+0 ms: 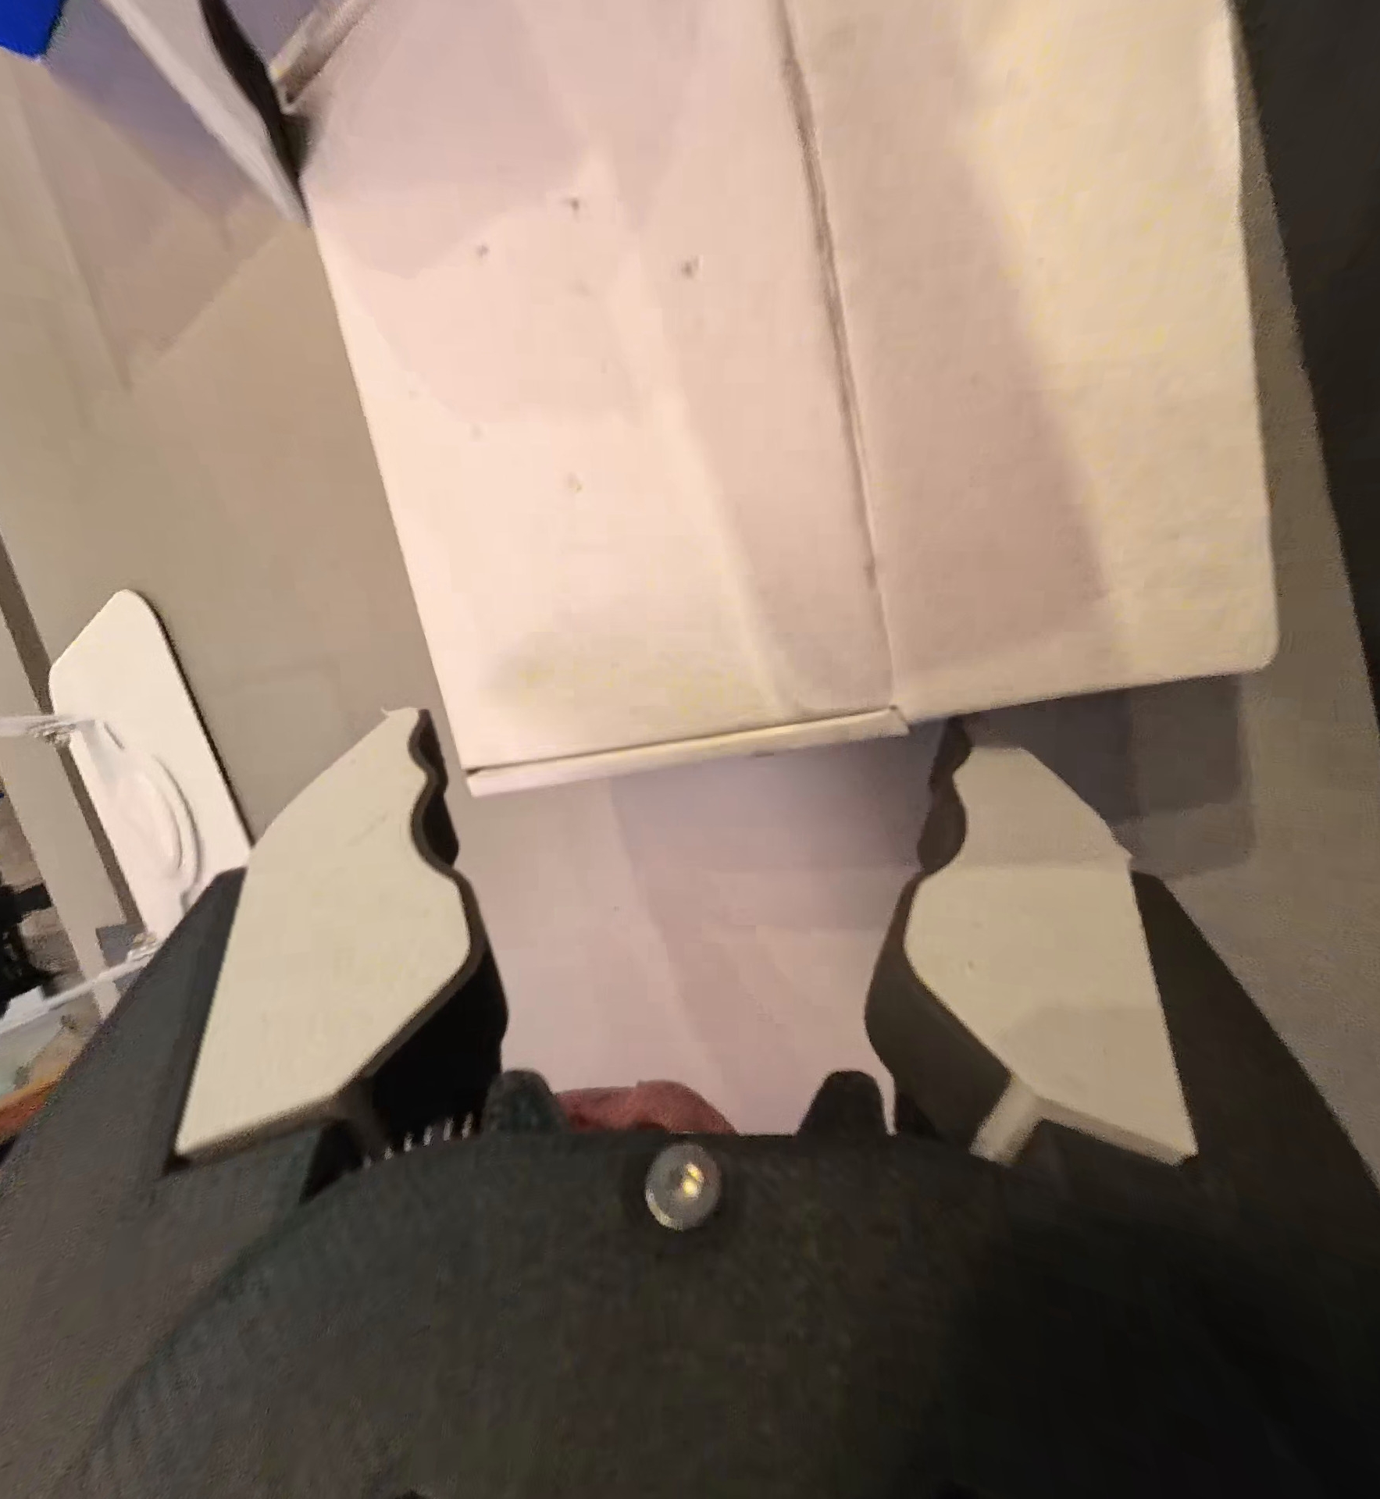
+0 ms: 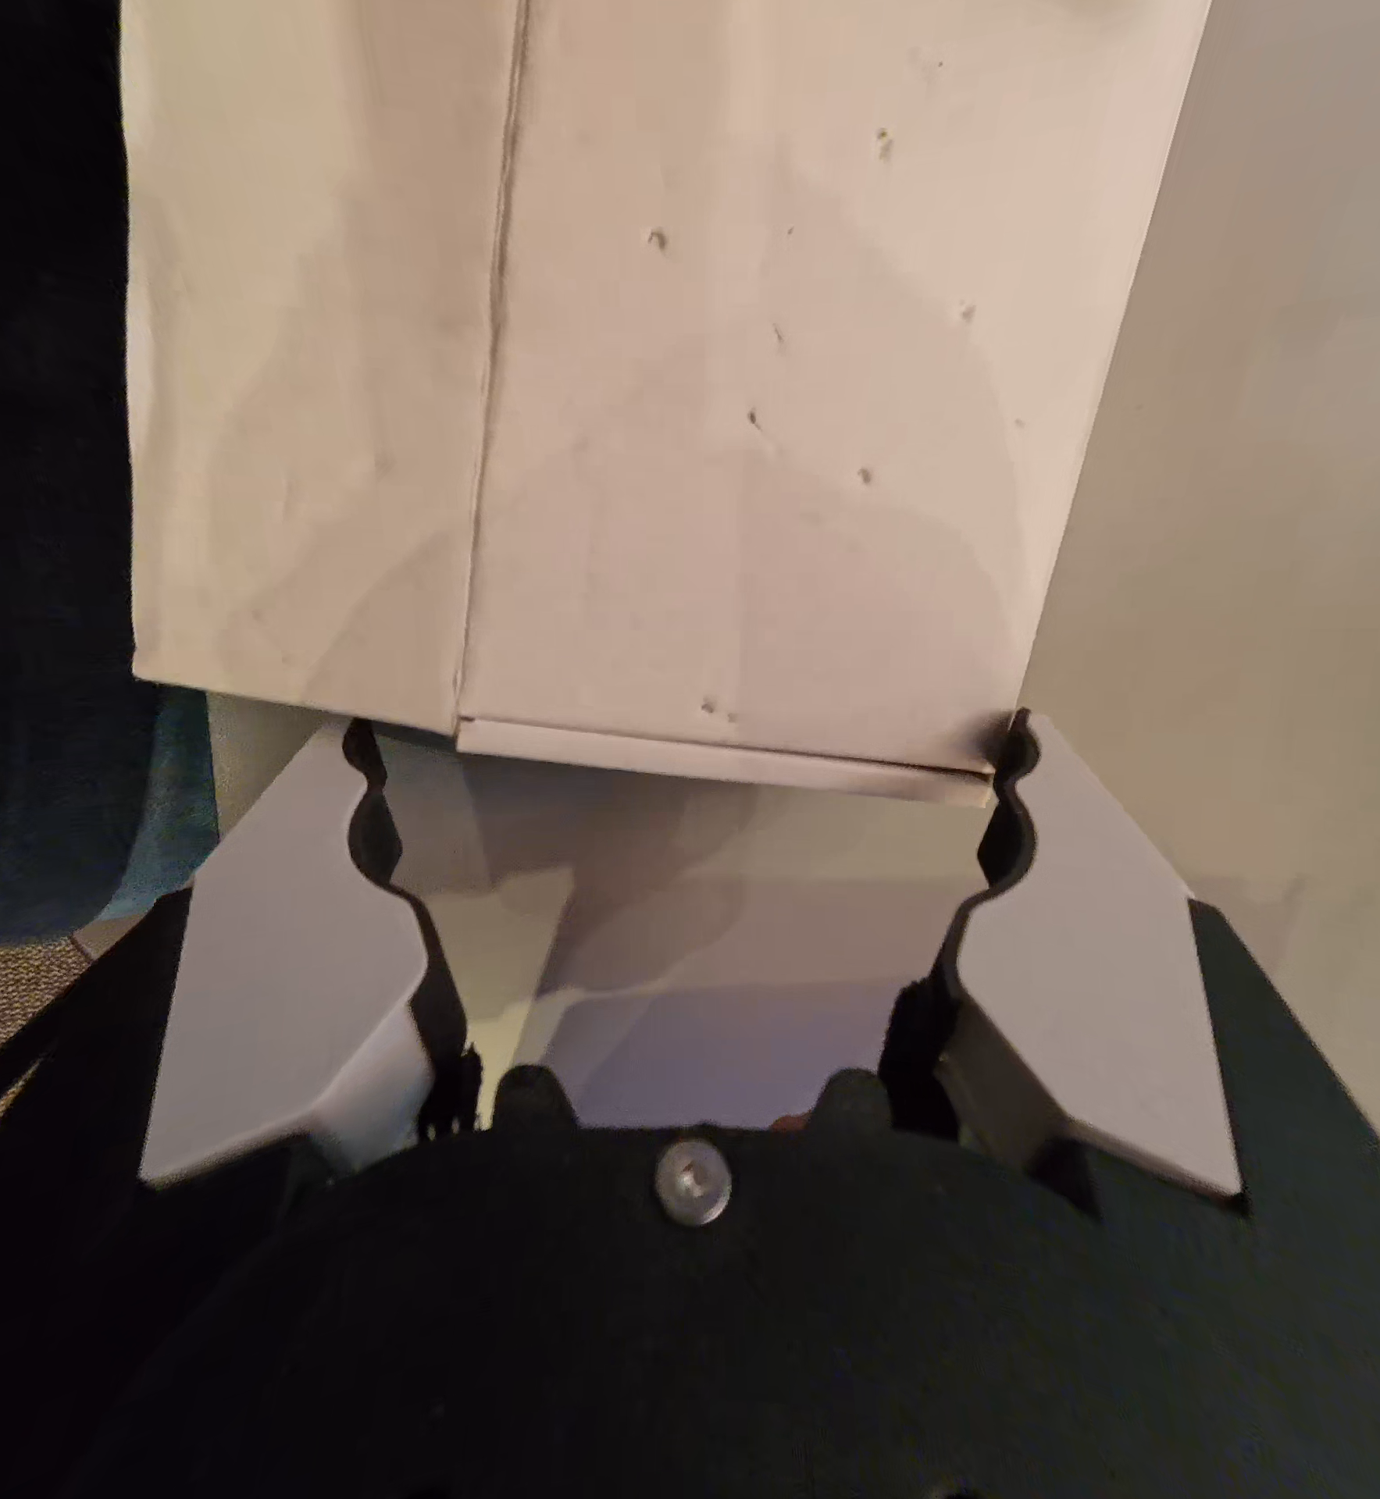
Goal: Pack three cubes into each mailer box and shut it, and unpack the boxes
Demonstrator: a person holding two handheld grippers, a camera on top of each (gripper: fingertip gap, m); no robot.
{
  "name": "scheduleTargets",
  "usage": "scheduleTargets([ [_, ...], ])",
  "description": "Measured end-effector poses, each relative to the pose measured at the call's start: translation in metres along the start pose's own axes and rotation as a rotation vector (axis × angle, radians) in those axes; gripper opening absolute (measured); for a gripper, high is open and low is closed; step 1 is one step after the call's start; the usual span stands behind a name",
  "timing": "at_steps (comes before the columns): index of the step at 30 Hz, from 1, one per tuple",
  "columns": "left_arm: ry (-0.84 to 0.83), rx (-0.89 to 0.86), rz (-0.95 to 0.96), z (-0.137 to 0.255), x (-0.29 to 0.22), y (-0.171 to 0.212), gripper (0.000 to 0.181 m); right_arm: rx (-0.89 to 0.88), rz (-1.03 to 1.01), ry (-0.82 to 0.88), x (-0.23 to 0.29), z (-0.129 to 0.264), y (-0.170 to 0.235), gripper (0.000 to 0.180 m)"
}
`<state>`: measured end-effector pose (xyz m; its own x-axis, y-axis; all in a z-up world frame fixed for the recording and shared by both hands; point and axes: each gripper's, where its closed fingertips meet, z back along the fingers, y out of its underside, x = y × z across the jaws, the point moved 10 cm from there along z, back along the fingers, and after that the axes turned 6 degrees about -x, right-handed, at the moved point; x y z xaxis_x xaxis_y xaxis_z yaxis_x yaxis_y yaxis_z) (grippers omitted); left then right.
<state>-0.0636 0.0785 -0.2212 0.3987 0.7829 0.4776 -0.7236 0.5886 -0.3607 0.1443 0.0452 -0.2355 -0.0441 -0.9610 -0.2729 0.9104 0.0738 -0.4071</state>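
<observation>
On the left, the left gripper [image 1: 690, 754] has its jaws spread wide, nothing between them, its tips just short of the near edge of a white mailer box [image 1: 792, 405] lying shut on the pale table [image 1: 224, 487]; what it holds cannot be seen. Only this view shows a white rounded plate [image 1: 135, 730] at the table's left edge. On the right, the right gripper [image 2: 690, 750] is likewise agape, its right fingertip [image 2: 1015, 742] at the box's [image 2: 711, 365] near corner.
</observation>
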Motion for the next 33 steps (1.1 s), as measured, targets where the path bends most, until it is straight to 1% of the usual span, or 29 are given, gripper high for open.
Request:
scheduleTargets([
  [3,0.047,-0.019,0.050,-0.003,0.000,0.003,0.105,-0.009,-0.006,-0.014,-0.003,0.000,0.001,0.144],
  [8,0.086,-0.101,0.179,0.000,0.006,0.009,0.102,-0.048,-0.071,-0.105,-0.011,0.005,0.002,0.143],
  [10,0.133,-0.130,0.260,0.004,0.010,0.011,0.101,-0.064,-0.127,-0.184,-0.015,0.010,0.002,0.144],
  [16,0.375,-0.291,0.531,0.010,0.024,0.015,0.101,-0.121,-0.330,-0.487,-0.030,0.021,0.007,0.143],
  [19,0.445,-0.335,0.634,0.012,0.031,0.019,0.098,-0.128,-0.409,-0.608,-0.036,0.022,0.010,0.143],
  [20,0.471,-0.341,0.682,0.013,0.034,0.022,0.092,-0.125,-0.434,-0.635,-0.039,0.021,0.012,0.143],
  [21,0.517,-0.365,0.744,0.014,0.038,0.027,0.073,-0.138,-0.455,-0.653,-0.041,0.022,0.013,0.142],
  [23,0.521,-0.422,0.878,0.013,0.047,0.040,0.062,-0.173,-0.497,-0.679,-0.047,0.023,0.013,0.142],
  [24,0.525,-0.443,0.906,0.012,0.049,0.045,0.062,-0.179,-0.507,-0.681,-0.049,0.023,0.013,0.142],
  [26,0.509,-0.454,0.885,0.010,0.049,0.046,0.068,-0.170,-0.498,-0.685,-0.052,0.023,0.013,0.142],
  [27,0.472,-0.458,0.836,0.010,0.049,0.042,0.073,-0.159,-0.502,-0.697,-0.052,0.021,0.013,0.141],
  [28,0.417,-0.447,0.770,0.009,0.048,0.038,0.085,-0.156,-0.535,-0.717,-0.053,0.019,0.013,0.135],
  [29,0.385,-0.429,0.702,0.008,0.045,0.032,0.095,-0.183,-0.585,-0.768,-0.057,0.019,0.013,0.104],
  [30,0.360,-0.415,0.643,0.007,0.042,0.025,0.108,-0.237,-0.642,-0.833,-0.061,0.018,0.011,0.086],
  [31,0.332,-0.408,0.583,0.005,0.039,0.019,0.106,-0.275,-0.671,-0.854,-0.064,0.017,0.011,0.079],
  [33,0.270,-0.349,0.493,-0.003,0.035,0.011,0.105,-0.243,-0.668,-0.844,-0.065,0.011,0.013,0.078],
])
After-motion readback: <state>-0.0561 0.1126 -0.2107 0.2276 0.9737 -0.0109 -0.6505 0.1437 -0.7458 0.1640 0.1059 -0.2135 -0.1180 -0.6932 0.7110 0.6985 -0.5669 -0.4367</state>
